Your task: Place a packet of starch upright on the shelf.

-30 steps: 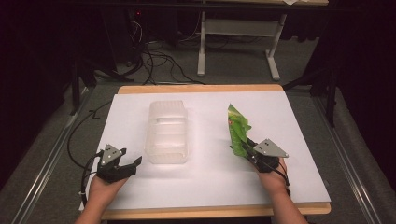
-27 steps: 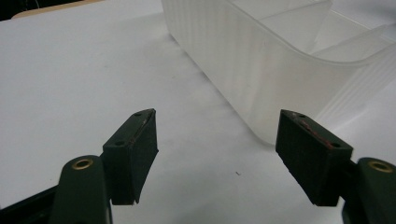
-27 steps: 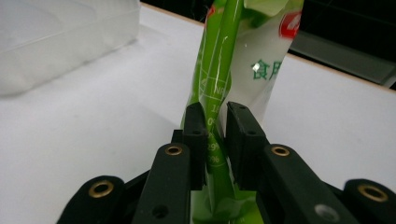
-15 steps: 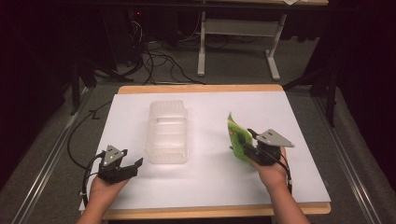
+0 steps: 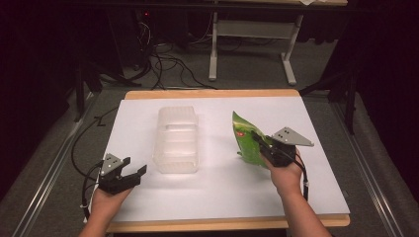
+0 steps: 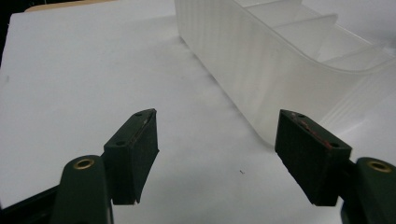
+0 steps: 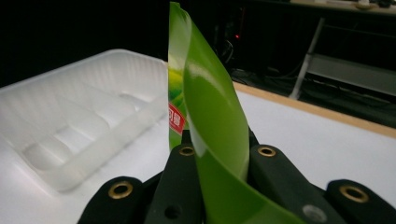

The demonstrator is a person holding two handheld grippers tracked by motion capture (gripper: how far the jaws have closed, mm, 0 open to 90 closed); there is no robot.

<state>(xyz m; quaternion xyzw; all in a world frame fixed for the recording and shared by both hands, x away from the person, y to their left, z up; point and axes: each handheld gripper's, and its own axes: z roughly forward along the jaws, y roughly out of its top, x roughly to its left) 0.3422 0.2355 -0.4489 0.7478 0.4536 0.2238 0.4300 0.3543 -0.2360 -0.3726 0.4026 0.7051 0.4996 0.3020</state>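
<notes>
Pinching the green bag (image 5: 245, 139) upright, your right tongs (image 5: 261, 146) sit just right of the tray (image 5: 177, 139), whose long axis runs away from you; left tongs (image 5: 129, 174) rest spread.

Bright tabletop; dark surroundings (soft focus)

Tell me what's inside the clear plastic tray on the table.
The clear plastic tray shows only its molded dividers, and the compartments that show look empty. In the right gripper view the green packet held by the right gripper hides its far end.
</notes>
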